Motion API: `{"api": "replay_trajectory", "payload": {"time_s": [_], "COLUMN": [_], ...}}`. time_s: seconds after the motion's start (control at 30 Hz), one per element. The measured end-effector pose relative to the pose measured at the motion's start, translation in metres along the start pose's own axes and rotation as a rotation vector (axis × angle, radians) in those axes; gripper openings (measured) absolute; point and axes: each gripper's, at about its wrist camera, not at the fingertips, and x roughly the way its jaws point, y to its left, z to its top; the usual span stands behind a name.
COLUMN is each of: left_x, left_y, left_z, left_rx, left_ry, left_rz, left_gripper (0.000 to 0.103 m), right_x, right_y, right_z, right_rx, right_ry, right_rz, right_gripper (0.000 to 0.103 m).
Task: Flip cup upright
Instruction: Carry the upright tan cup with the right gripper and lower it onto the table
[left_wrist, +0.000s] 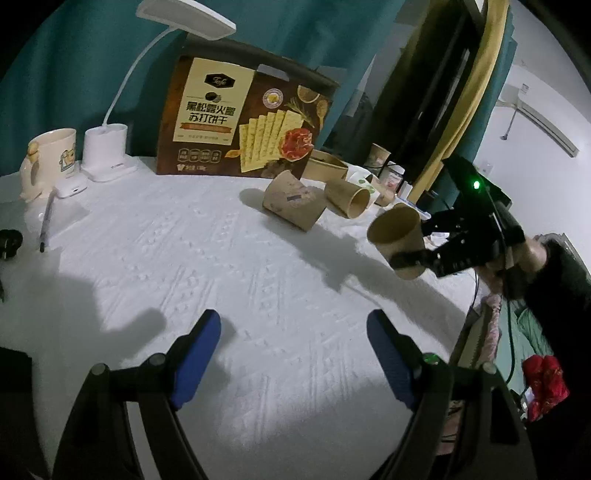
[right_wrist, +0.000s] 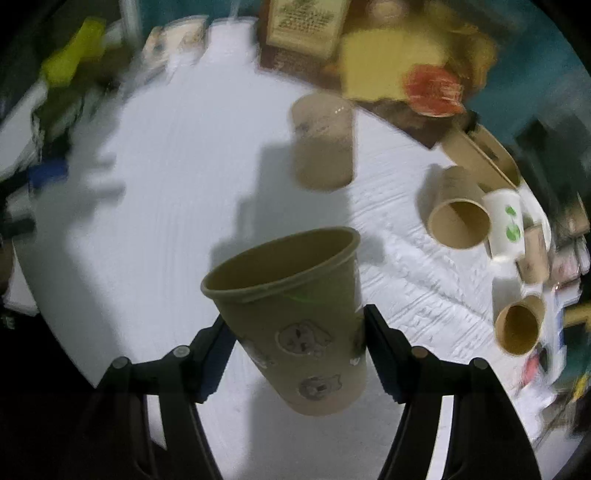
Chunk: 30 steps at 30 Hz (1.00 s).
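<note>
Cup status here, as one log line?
right tool: shut on cup, lifted, mouth up, tilted | left tool: open, empty | table: cups lying

i'm working over a white textured tablecloth (left_wrist: 229, 266) with dark shadows across it. behind it hangs a teal curtain (left_wrist: 74, 74), to my right a pale wall (left_wrist: 546, 74), and a white desk lamp (left_wrist: 110, 155) stands at the back.
</note>
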Motion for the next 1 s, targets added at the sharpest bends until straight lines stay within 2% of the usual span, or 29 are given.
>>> {"api": "replay_trajectory", "payload": {"time_s": [0.2, 0.4, 0.5, 0.63, 0.73, 1.0], "left_x": [0.004, 0.009, 0.013, 0.018, 0.023, 0.034], "left_y": [-0.009, -0.024, -0.031, -0.035, -0.037, -0.040], "left_z": [0.003, 0.007, 0.009, 0.008, 0.007, 0.006], "left_rx": [0.030, 0.061, 0.072, 0.082, 0.082, 0.075], "left_ry": [0.012, 0.017, 0.021, 0.037, 0.060, 0.093], "left_rz": [0.025, -0.001, -0.017, -0.029, -0.040, -0.074], "left_gripper": [0.081, 0.081, 0.081, 0.081, 0.081, 0.081], "right_x": [-0.011, -0.018, -0.028, -0.038, -0.039, -0.026], "right_y": [-0.024, -0.031, -0.031, -0.020, -0.015, 0.007], "right_z": [-0.029, -0.058, -0.073, -0.090, -0.105, -0.121], "right_rx": [0.333, 0.537, 0.593, 0.594, 0.629, 0.695], "right_ry": [-0.233, -0.372, -0.434, -0.522, -0.561, -0.618], "right_rz": [0.123, 0.133, 0.080, -0.035, -0.085, -0.120], "right_gripper": [0.065, 0.065, 0.065, 0.065, 0.065, 0.065]}}
